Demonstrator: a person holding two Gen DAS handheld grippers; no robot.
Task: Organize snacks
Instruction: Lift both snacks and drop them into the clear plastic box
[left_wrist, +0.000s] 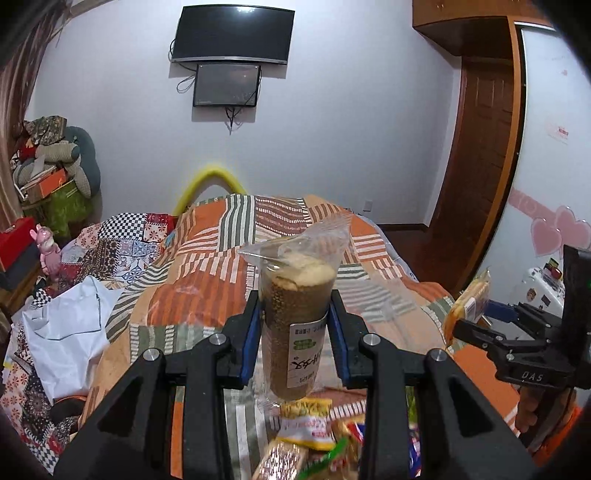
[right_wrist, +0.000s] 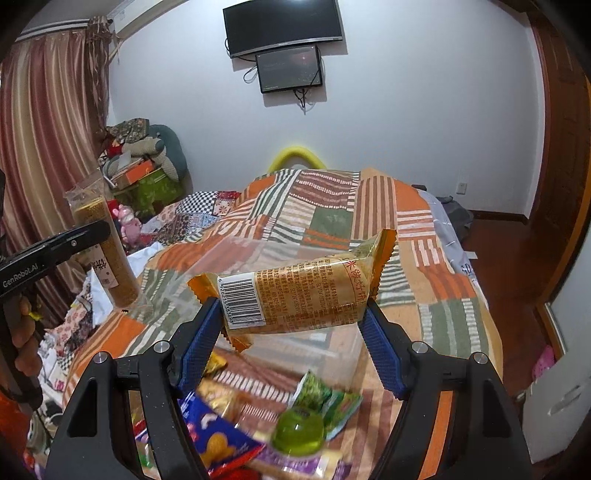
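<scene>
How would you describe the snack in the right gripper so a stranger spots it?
Above the orange patchwork bedspread, the right gripper pinches a golden-yellow crimped plastic packet lengthwise. Unlike the loose snacks below, it is held aloft, showing a white barcode.

Even, dim indoor light fell; fisheye bending darkened the corners, and the loose colourful snack packets (right_wrist: 258, 424) below were motion-blurred.

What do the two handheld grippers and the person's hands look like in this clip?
Both the left gripper and right gripper are black angular frames with silver bolts and blue ribbed finger pads. One side reads "GenRobot.AI", another "DAS". A bare hand grips the handle, orange sleeve below.
</scene>
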